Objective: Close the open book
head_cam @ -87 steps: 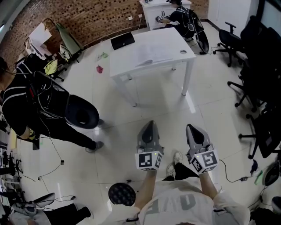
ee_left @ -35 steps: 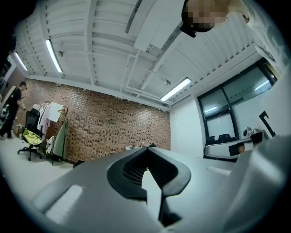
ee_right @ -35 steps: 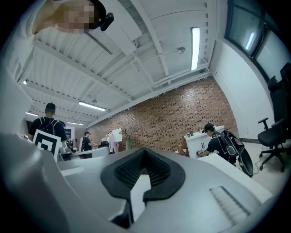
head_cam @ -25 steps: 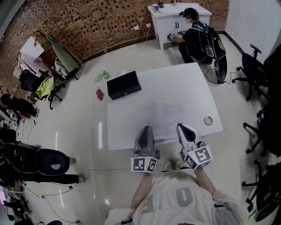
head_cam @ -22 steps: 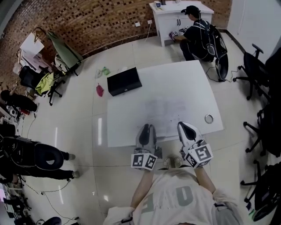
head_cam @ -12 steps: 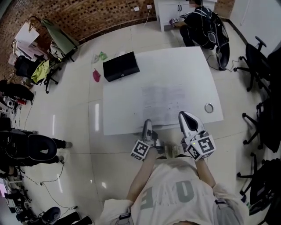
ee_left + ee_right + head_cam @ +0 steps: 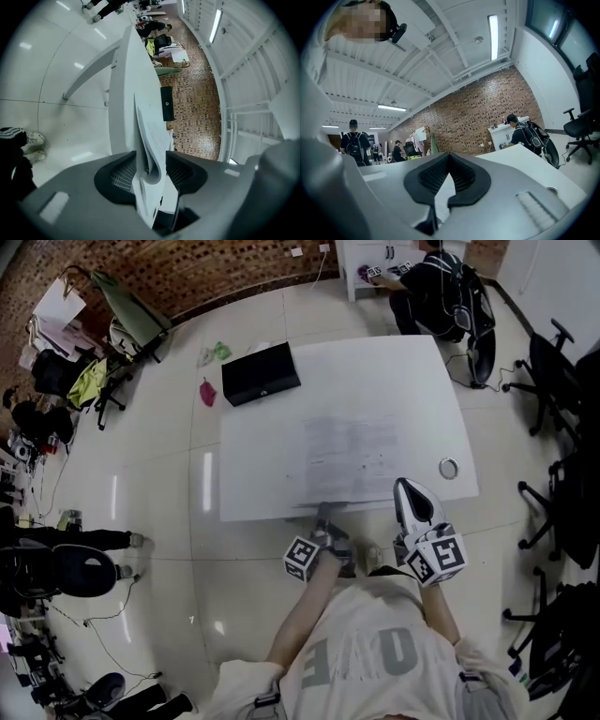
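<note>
The open book (image 7: 352, 451) lies flat on the white table (image 7: 253, 456), its pages spread close to the front edge. My left gripper (image 7: 323, 521) is rolled on its side at that edge. In the left gripper view its jaws are opening around the table's edge (image 7: 123, 93) and the book's curled near pages (image 7: 149, 136), which stand between the pads of the left gripper (image 7: 150, 164). My right gripper (image 7: 417, 507) hovers level over the table's front right part, shut and empty. The right gripper view shows its tips (image 7: 450, 157) together, with a page (image 7: 440, 199) behind them.
A black case (image 7: 261, 373) lies on the table's far left corner and a small ring (image 7: 449, 468) near its right edge. A person (image 7: 436, 277) crouches at a white cabinet behind. Office chairs (image 7: 562, 352) line the right side; clothes and chairs crowd the left wall.
My left gripper sank from above the table to its front edge, rolled onto its side and opened its jaws around the book's edge. The right gripper barely shifted.
</note>
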Motion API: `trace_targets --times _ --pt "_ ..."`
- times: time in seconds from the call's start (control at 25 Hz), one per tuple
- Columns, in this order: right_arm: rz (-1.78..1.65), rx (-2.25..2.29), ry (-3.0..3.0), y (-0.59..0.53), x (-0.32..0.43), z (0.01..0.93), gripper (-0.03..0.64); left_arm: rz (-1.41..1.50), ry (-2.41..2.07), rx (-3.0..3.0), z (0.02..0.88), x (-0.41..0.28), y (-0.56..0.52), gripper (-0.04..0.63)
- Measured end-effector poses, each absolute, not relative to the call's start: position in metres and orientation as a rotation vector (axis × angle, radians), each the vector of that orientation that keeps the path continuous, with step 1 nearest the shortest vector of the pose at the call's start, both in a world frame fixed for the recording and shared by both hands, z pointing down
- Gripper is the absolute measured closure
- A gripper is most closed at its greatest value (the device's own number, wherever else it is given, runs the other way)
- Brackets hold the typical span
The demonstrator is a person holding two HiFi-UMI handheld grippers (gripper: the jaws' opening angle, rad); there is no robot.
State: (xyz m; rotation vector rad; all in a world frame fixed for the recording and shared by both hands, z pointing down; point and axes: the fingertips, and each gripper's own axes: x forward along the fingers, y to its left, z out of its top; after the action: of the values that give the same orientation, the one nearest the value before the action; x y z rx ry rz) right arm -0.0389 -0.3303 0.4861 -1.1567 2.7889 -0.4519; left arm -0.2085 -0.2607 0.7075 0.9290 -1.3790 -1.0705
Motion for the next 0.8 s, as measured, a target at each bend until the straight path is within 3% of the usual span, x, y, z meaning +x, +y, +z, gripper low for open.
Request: trace_targets --times 0.64,0.8 --pt "-0.402 -1.224 2.747 -0.331 -0.015 0.482 0.612 -1.074 -1.389 0.769 0.714 -0.218 -0.278 0.391" --pt "-0.413 -1.240 2.740 -0.334 -0.009 0.484 0.612 -0.943 -1.463 0.829 0.720 -0.215 -0.278 0.499"
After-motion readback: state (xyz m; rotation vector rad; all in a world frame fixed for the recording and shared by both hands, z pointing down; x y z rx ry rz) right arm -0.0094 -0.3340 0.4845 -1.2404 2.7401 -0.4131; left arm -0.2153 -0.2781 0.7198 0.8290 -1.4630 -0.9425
